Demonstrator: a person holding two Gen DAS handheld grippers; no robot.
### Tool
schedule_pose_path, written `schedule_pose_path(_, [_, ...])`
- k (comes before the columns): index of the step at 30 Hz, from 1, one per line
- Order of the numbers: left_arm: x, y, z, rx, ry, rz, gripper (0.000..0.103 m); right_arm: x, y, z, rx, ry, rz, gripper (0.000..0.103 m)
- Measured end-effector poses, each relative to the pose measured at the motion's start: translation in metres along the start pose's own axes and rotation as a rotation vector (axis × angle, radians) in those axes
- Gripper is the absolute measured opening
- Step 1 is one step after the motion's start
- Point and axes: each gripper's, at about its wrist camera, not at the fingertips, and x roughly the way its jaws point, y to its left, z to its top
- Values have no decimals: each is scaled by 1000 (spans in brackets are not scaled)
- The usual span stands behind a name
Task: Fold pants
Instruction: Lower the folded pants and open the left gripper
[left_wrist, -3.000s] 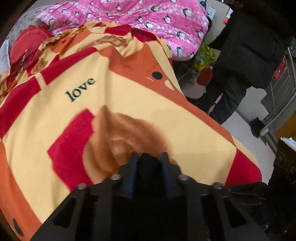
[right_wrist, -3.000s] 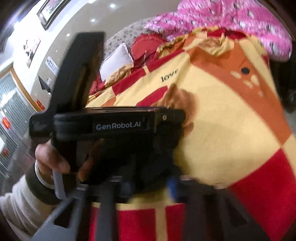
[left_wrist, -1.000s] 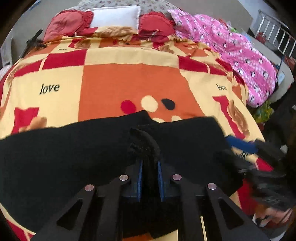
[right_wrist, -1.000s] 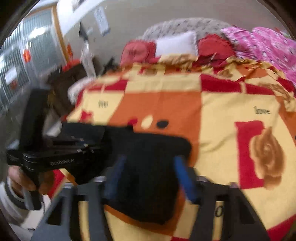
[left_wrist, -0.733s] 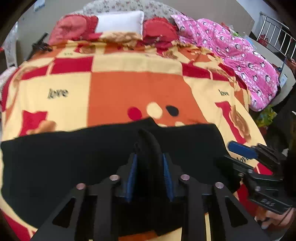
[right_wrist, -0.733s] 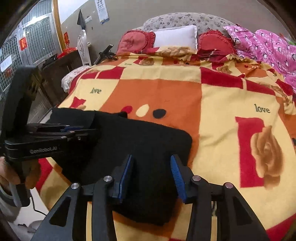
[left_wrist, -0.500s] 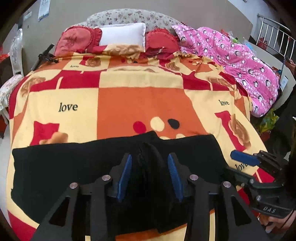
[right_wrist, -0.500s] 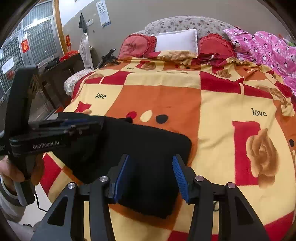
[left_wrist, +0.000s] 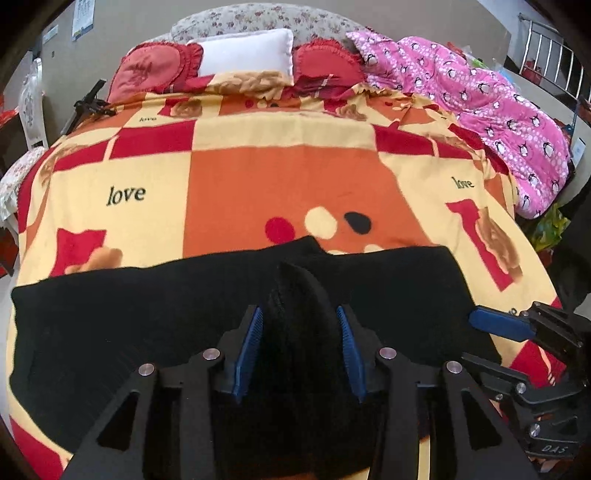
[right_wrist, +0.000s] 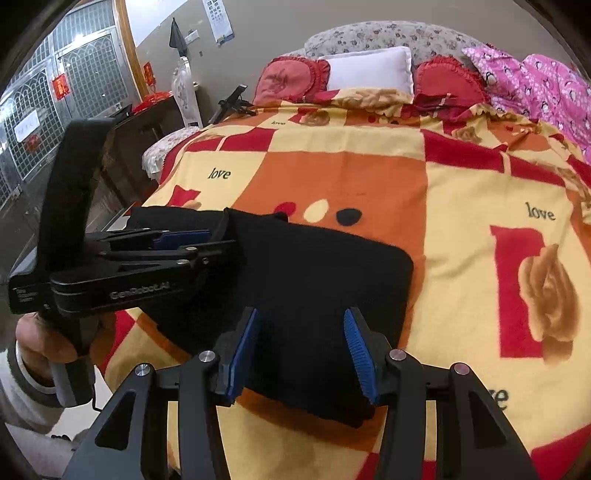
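Black pants (left_wrist: 155, 314) are lying flat across the near edge of the bed, stretching sideways over the blanket (left_wrist: 280, 177), probably laid out this way so the length is ready for folding. Fabric is looking thick, matte and knit-like, soft edges, rounded corner at the right end in the right wrist view (right_wrist: 369, 280).

Left claw (left_wrist: 300, 345) is sitting over the middle of the pants with its jaws standing roughly half apart; a raised ridge of black cloth (left_wrist: 295, 295) is poking up between the blue ribbed pads (left_wrist: 249, 343), but the pads are not pressing on it, so nothing is being held. The ridge is likely a pinch mark, standing up because the knit is stiff enough to keep a peak.

Right claw (right_wrist: 301, 354) is hovering over the right end of the pants, jaws likewise about half apart, cloth lying flat below them, no grip. A hand (right_wrist: 40, 339) is gripping the left device's handle.

Blanket is fleecy, checked in orange, red and cream with "love" lettering. Pillows (left_wrist: 243, 55) and a pink quilt (left_wrist: 498, 107) are sitting at the far side, well apart from the pants.
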Motion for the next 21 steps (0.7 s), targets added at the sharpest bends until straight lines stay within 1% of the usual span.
schedule_pose_path(2, [4,0,2,0,-13,3,47,8,-4,-2,8,12,10,49])
schedule_pose_path(6, [10,1,4,-9,-18,0,49,14,-13,-4,43,-3,45,52])
schedule_pose_path(12, [2,1,-2,-1,-22,8,49,2,-7,0,37,9,9,51])
schedule_pose_path(13, [-1,2,-3,0,-25,7,48,-2,-6,0,34,3,4,52])
schedule_pose_path(14, [-4,3,-5,0,-28,7,48,-6,-5,0,31,-3,1,58])
schedule_pose_path(16, [-9,4,-9,-4,-33,5,48,-11,-3,-1,25,-11,-10,63])
schedule_pose_path(19, [-15,6,-15,-13,-39,-1,48,-12,0,-4,21,-4,-12,63])
schedule_pose_path(21, [-13,6,-20,-10,-33,5,48,-5,-1,-8,29,19,-13,63])
